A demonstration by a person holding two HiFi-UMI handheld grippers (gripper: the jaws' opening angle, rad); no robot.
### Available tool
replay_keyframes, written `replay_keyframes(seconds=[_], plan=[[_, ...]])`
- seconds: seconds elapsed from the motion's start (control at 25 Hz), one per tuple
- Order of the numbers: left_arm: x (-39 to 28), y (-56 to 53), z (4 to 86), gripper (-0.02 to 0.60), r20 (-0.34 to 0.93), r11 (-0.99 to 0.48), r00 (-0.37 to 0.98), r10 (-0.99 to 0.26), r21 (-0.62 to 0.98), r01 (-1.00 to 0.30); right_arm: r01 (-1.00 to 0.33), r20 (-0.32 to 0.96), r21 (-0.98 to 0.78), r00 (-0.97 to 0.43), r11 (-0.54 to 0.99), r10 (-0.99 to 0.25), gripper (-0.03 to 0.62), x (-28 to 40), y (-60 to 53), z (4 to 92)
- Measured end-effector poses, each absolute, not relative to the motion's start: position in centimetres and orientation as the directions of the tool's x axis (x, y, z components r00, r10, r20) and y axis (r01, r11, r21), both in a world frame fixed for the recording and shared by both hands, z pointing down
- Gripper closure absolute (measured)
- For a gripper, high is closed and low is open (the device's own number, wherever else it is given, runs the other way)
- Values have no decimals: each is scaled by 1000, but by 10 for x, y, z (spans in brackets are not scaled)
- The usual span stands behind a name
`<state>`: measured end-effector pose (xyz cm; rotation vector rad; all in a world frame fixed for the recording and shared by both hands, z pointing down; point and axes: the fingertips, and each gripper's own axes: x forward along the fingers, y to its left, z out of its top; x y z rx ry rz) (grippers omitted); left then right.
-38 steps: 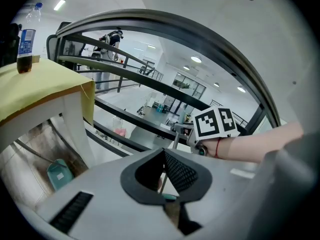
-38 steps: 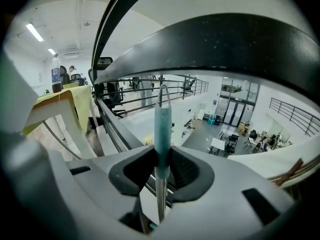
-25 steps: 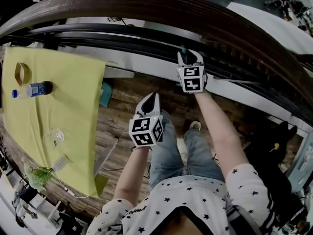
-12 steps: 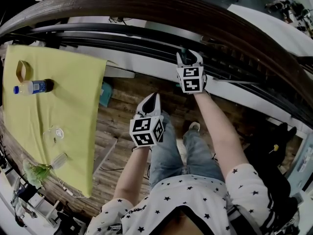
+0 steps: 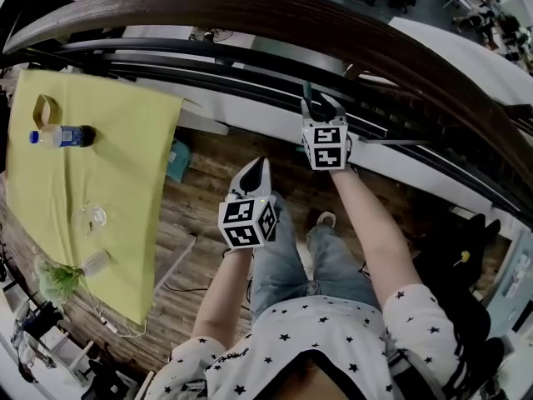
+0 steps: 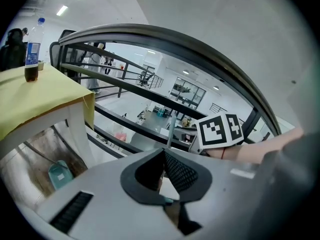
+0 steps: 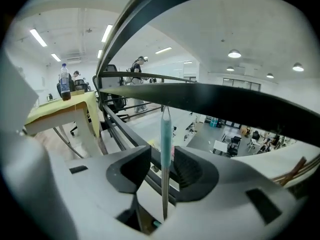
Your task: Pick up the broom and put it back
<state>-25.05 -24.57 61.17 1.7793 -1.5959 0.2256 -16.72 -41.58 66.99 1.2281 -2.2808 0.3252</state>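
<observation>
Two grippers at the railing [image 5: 250, 15], with the broom handle [image 7: 164, 134] loose between the right one's jaws.
The right gripper [image 5: 321, 105] has just been opening its jaws. They stand wide apart, and the thin teal broom handle rises upright between the pads, clear of both, with its top against the dark rails on the far side. The left gripper [image 5: 256, 169], nearer and to the left, has its jaws together on nothing. Well to the left, a bottle [image 5: 62, 135] stands on a table with a yellow cloth [image 5: 125, 190].
</observation>
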Motion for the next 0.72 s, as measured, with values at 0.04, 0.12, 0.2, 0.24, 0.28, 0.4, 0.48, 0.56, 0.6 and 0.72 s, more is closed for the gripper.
replay_keyframes(seconds=[0.04, 0.12, 0.2, 0.24, 0.28, 0.4, 0.48, 0.56, 0.6, 0.72], plan=[[-248, -244, 609, 571, 568, 33, 213, -795, 391, -920, -829, 546, 32, -454, 559, -704, 457, -164, -412, 666], [-244, -241, 603, 571, 562, 37, 207, -801, 391, -919, -828, 536, 23, -463, 560, -706, 459, -159, -405, 658], [-239, -237, 598, 571, 557, 40, 202, -806, 391, -920, -827, 524, 18, -471, 562, -710, 465, -154, -397, 647], [-236, -234, 596, 571, 554, 41, 200, -808, 390, -920, -828, 517, 16, -474, 561, -713, 468, -150, -393, 643], [-233, -232, 594, 571, 552, 41, 198, -810, 390, -920, -828, 510, 12, -478, 561, -715, 470, -147, -390, 638], [-224, -224, 588, 571, 547, 44, 192, -815, 389, -920, -822, 495, -4, -497, 570, -713, 470, -140, -377, 624], [-218, -219, 584, 571, 545, 48, 189, -817, 391, -919, -819, 492, -12, -504, 574, -710, 476, -135, -367, 617], [-212, -213, 579, 571, 543, 51, 186, -819, 392, -919, -818, 490, -20, -509, 575, -707, 479, -129, -357, 609], [-209, -210, 576, 571, 541, 52, 184, -821, 392, -919, -817, 489, -22, -511, 576, -707, 482, -125, -352, 604], [-201, -205, 568, 571, 533, 52, 178, -827, 388, -920, -815, 479, -31, -520, 579, -707, 494, -116, -342, 591]])
